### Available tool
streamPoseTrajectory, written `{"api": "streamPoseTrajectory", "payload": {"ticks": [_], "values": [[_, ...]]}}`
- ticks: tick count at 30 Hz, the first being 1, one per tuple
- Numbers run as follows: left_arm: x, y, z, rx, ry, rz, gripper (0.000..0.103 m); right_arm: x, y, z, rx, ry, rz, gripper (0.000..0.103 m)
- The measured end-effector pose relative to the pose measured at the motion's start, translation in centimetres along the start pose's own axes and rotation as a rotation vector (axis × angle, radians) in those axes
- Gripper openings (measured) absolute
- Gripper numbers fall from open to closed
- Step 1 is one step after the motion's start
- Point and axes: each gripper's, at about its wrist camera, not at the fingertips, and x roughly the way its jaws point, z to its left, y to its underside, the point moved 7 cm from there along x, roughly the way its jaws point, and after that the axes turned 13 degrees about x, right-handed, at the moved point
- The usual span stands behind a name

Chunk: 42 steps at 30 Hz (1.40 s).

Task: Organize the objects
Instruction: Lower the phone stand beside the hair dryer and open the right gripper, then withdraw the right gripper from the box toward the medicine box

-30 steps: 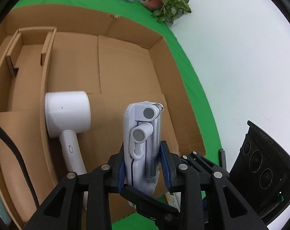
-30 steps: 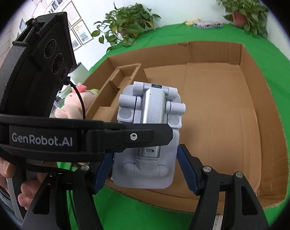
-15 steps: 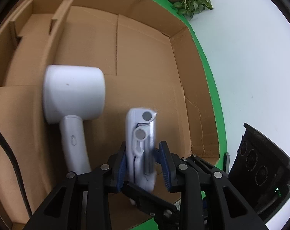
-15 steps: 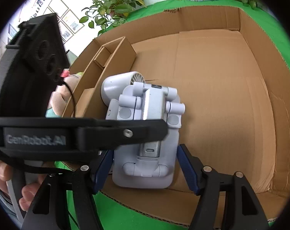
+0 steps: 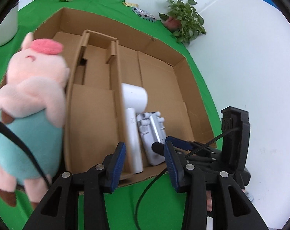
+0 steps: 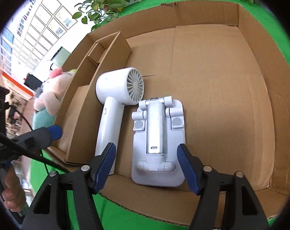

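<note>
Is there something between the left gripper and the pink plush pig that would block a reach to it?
Nothing visible blocks it. The plush pig lies outside the cardboard box, against its wall, and the left gripper, jaws opening and empty, is over the box's near edge, with only a thin black cable crossing the pig.

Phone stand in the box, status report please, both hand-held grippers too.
Left hand-held gripper opening, nothing between pads. Right hand-held gripper closing, straddling phone stand, pads not touching. Stand flat in cardboard box beside hair dryer. Nothing in the way.
</note>
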Motion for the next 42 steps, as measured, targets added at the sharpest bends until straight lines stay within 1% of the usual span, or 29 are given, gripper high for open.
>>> {"api": "streamPoseTrajectory", "payload": {"ticks": [1, 3, 4, 6, 8, 9, 12, 15, 20, 23, 25, 30, 33, 36, 38, 40, 42], "values": [[-0.3, 0.4, 0.4, -0.006, -0.001, -0.002, 0.039, 0.1, 0.2, 0.3, -0.001, 0.005, 0.002, 0.055], [-1.2, 1.3, 1.3, -0.007, -0.004, -0.003, 0.039, 0.6, 0.2, 0.9, -0.002, 0.033, 0.001, 0.052], [-1.0, 1.2, 1.4, -0.005, -0.002, -0.004, 0.039, 0.8, 0.2, 1.2, -0.002, 0.042, -0.001, 0.050], [-1.2, 1.6, 1.8, -0.002, 0.010, -0.008, 0.039, 0.9, 0.4, 1.6, 0.010, 0.042, 0.007, 0.048], [-1.1, 1.8, 1.8, 0.009, 0.017, -0.008, 0.039, 1.1, 0.4, 1.9, 0.024, 0.046, 0.010, 0.047], [-1.6, 2.5, 1.6, 0.018, 0.016, -0.007, 0.039, 1.2, 0.5, 2.0, 0.024, 0.057, 0.008, 0.047], [-1.0, 3.0, 1.5, 0.028, 0.024, -0.005, 0.039, 1.3, 0.6, 2.4, 0.009, 0.078, -0.003, 0.047], [-1.6, 3.4, 1.4, 0.035, 0.029, -0.014, 0.039, 1.4, 0.6, 2.6, -0.016, 0.090, -0.016, 0.048], [-1.2, 3.5, 0.9, 0.041, 0.022, -0.010, 0.039, 1.4, 1.0, 2.8, -0.090, 0.102, -0.045, 0.047], [-1.0, 3.5, 0.4, 0.048, 0.014, -0.004, 0.039, 1.2, 1.1, 2.9, -0.114, 0.095, -0.061, 0.042], [-1.2, 3.7, 0.1, 0.049, 0.011, -0.003, 0.039, 1.2, 1.0, 2.8, -0.123, 0.082, -0.067, 0.034], [-1.9, 4.2, -0.6, 0.053, -0.008, -0.002, 0.039, 1.1, 1.0, 2.7, -0.161, 0.048, -0.074, 0.033], [-2.5, 4.5, -0.9, 0.056, -0.023, -0.004, 0.039, 1.0, 0.9, 2.7, -0.158, 0.042, -0.072, 0.034], [-3.2, 4.8, -1.1, 0.059, -0.036, -0.008, 0.039, 0.8, 0.8, 2.3, -0.131, 0.050, -0.059, 0.035], [-3.6, 5.1, -1.1, 0.058, -0.043, -0.011, 0.039, 0.8, 0.6, 2.1, -0.118, 0.055, -0.047, 0.041], [-3.9, 5.4, -1.1, 0.056, -0.048, -0.012, 0.039, 0.8, 0.5, 1.8, -0.095, 0.066, -0.035, 0.063], [-4.2, 5.7, -1.2, 0.053, -0.051, -0.012, 0.039, 1.0, 0.3, 1.7, -0.071, 0.072, -0.034, 0.064]]}}
